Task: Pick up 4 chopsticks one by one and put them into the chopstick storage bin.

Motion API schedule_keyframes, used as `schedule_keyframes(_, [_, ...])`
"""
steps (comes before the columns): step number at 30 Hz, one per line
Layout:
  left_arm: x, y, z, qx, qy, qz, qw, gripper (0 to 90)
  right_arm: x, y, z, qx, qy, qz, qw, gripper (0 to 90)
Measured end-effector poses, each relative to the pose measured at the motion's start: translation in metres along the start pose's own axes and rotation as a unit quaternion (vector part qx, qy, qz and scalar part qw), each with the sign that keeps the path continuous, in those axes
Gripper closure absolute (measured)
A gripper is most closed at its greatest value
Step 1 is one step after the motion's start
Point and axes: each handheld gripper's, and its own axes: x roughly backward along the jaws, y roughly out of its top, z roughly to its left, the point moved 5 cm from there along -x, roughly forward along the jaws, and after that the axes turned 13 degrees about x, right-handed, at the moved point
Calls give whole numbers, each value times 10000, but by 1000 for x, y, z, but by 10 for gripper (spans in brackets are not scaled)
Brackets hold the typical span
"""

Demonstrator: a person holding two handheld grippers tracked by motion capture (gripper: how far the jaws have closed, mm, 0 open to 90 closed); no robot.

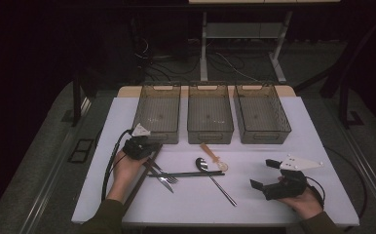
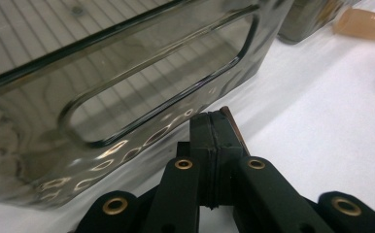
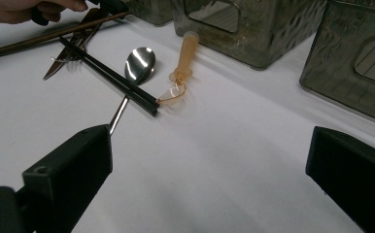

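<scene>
Left tool (image 2: 214, 145) is pinched tight on the tip of a thin brown chopstick (image 1: 144, 170), right beside the left bin (image 2: 127, 87) on the table (image 1: 254, 195). Light, stiff and slick, it could pivot in an end grip. Right tool (image 1: 263, 174) gapes wide, nothing in it.

Cutlery and bins on a white counter

Three smoky bins (image 1: 210, 113) line the frame's upper middle; a metal spoon (image 1: 203, 165), black chopsticks (image 1: 186, 173), a fork (image 1: 164, 172), a knife (image 1: 162, 180) and an orange spoon (image 1: 213, 156) lie at centre on the counter (image 1: 254, 195).
</scene>
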Motion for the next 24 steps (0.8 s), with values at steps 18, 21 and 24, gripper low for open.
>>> schedule_keyframes(18, [-3, 2, -9, -71, -178, 130, 9997, 900, 0, 0, 0, -7, 2, 9, 10000, 23])
schedule_keyframes(21, [-3, 3, -12, -32, -232, 132, 9996, 900, 0, 0, 0, -17, -4, -1, 10000, 23])
schedule_keyframes(24, [-3, 4, -15, -113, -276, 172, 9994, 900, 0, 0, 0, -11, -1, 4, 10000, 23])
